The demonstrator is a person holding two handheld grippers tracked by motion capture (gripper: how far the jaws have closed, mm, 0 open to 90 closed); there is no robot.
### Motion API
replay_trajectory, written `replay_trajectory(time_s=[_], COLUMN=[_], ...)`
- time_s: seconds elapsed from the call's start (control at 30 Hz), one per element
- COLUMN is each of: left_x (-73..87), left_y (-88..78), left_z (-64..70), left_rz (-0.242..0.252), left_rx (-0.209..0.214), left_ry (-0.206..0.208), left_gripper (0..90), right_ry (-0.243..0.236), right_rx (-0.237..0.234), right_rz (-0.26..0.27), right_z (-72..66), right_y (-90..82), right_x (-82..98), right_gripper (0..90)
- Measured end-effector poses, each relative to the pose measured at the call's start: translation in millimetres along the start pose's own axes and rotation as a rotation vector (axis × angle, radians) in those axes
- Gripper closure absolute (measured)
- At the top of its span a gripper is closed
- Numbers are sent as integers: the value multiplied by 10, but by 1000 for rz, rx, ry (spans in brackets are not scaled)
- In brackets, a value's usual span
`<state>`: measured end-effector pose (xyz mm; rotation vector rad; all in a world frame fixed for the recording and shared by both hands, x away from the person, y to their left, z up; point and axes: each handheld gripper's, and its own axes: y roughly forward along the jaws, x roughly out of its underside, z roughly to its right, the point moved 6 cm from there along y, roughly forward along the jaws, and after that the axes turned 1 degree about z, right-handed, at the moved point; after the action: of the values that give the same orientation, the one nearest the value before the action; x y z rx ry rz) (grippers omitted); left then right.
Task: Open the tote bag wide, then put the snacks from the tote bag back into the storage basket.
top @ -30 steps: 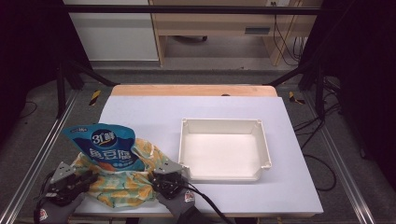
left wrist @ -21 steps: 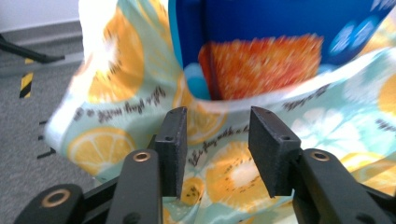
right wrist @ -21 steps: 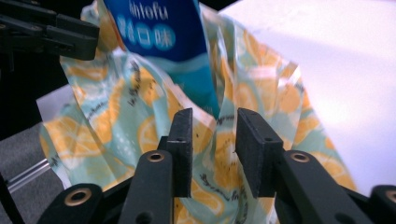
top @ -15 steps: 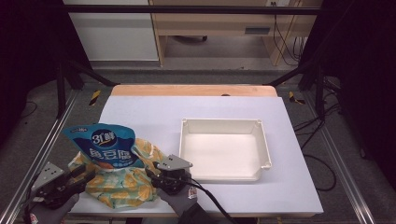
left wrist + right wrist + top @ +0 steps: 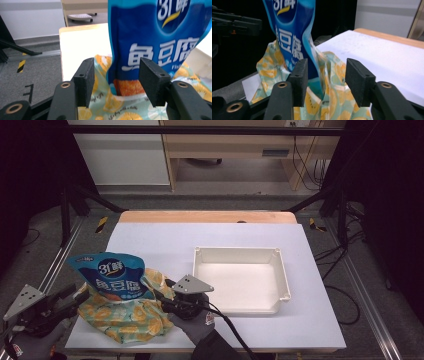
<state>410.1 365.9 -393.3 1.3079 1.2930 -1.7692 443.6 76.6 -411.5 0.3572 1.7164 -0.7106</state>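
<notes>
Where the table (image 5: 210,237) ran from left to right, one blue pouch (image 5: 114,276) stood upright in one crumpled orange-print bag (image 5: 125,317) at about eight o'clock on the white top, and one white tray (image 5: 240,279), well apart from both, sat toward four o'clock. Two grippers flanked the bag. The left gripper (image 5: 70,296), at the bag's nine o'clock, had its jaws apart; they had just been opening, and in the left gripper view (image 5: 116,82) the pouch and bag lay beyond the pads, nothing pressed between them. The pouch read "31" with Chinese characters at the top and large white characters for fish tofu across its middle, with small Latin letters starting "Fis" cut off by a jaw. The bag carried a pattern of orange slices with a line of small script I could not read. The right gripper (image 5: 165,296), at the bag's three o'clock, also had its jaws apart and just opening; in the right gripper view (image 5: 325,82) the pouch's edge and the bag's rim stood between the pads without being pinched.
</notes>
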Motion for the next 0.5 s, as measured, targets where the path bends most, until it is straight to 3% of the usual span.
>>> replay_trajectory(time_s=[0.5], left_x=[-385], left_y=[53], left_z=[76], left_rz=[57], left_rx=[-7], left_ry=[43], left_gripper=[437], right_ry=[-34], right_rx=[21], right_rz=[53], right_z=[53], right_y=[-111], right_x=[-339], right_gripper=[480])
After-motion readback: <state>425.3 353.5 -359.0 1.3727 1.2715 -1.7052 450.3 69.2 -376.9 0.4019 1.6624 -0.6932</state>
